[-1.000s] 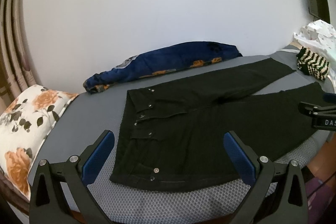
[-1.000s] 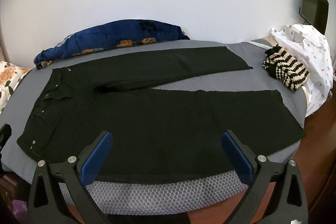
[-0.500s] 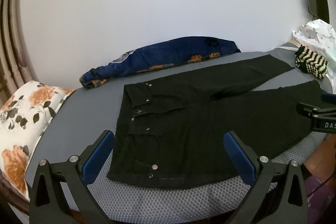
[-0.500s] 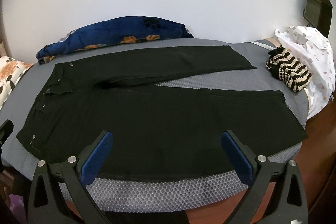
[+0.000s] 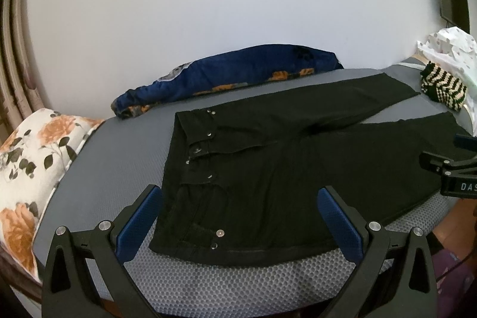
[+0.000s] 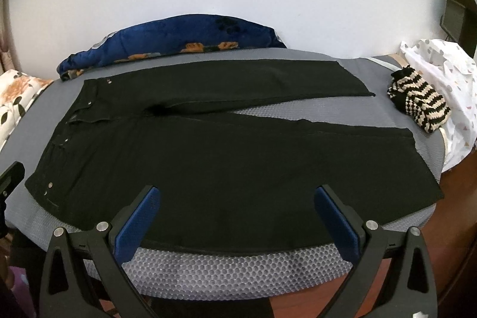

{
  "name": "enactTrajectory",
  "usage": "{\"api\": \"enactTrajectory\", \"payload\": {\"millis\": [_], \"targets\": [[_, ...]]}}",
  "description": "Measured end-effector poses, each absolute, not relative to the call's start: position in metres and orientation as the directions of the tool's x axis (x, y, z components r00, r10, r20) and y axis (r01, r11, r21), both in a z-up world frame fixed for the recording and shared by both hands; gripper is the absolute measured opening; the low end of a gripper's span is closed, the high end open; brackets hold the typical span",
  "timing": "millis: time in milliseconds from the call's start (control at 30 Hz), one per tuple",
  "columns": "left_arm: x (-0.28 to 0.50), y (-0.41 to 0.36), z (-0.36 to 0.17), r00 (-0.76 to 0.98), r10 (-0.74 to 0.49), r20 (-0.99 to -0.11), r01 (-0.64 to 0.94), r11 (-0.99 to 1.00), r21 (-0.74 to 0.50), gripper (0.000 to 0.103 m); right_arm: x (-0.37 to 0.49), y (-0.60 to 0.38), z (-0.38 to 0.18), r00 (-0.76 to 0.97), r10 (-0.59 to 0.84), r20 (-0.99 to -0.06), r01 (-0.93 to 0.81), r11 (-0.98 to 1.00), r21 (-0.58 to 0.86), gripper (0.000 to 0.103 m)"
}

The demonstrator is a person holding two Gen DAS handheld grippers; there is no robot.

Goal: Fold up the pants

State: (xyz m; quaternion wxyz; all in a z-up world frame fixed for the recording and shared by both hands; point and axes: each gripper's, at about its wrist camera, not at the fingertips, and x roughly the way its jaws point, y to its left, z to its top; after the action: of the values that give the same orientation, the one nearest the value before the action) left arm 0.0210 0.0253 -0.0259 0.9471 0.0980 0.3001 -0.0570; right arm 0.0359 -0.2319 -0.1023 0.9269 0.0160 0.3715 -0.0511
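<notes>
Black pants (image 5: pixel 268 169) lie flat on a grey mesh-covered bed (image 5: pixel 119 145), waistband to the left, the two legs spread apart to the right. They also show in the right wrist view (image 6: pixel 223 157). My left gripper (image 5: pixel 238 216) is open and empty, hovering above the near edge by the waistband. My right gripper (image 6: pixel 235 213) is open and empty above the near leg. The right gripper also shows at the right edge of the left wrist view (image 5: pixel 453 169).
A blue floral blanket (image 6: pixel 179 40) lies along the wall behind the pants. A floral pillow (image 5: pixel 29 163) sits at the left end. A striped knit item (image 6: pixel 420 103) and a white patterned cloth (image 6: pixel 447 73) lie at the right end. The bed (image 6: pixel 238 267) ends just below my fingers.
Both grippers have pulled back and risen a little, so the pants sit slightly lower and farther in view. The pants have not moved. Both grippers stay open.
</notes>
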Motion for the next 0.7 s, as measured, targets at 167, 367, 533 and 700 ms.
{"api": "enactTrajectory", "payload": {"millis": [167, 367, 533, 700], "targets": [[0.02, 0.0239, -0.0274, 0.81, -0.059, -0.584, 0.177, 0.973, 0.148, 0.103, 0.0353, -0.23, -0.1011, 0.719, -0.075, -0.691, 0.1, 0.995, -0.004, 0.102], [0.0151, 0.0202, -0.0259, 0.814, -0.066, -0.577, 0.186, 0.971, 0.152, 0.103, 0.0344, -0.2281, -0.0991, 0.722, -0.073, -0.688, 0.095, 0.995, -0.006, 0.102], [0.0132, 0.0189, -0.0251, 0.815, -0.068, -0.576, 0.188, 0.97, 0.151, 0.103, 0.0339, -0.2266, -0.0971, 0.726, -0.074, -0.684, 0.091, 0.996, -0.012, 0.102], [0.0132, 0.0183, -0.0253, 0.813, -0.068, -0.578, 0.189, 0.97, 0.151, 0.103, 0.034, -0.2262, -0.0967, 0.725, -0.076, -0.685, 0.092, 0.996, -0.013, 0.102]]}}
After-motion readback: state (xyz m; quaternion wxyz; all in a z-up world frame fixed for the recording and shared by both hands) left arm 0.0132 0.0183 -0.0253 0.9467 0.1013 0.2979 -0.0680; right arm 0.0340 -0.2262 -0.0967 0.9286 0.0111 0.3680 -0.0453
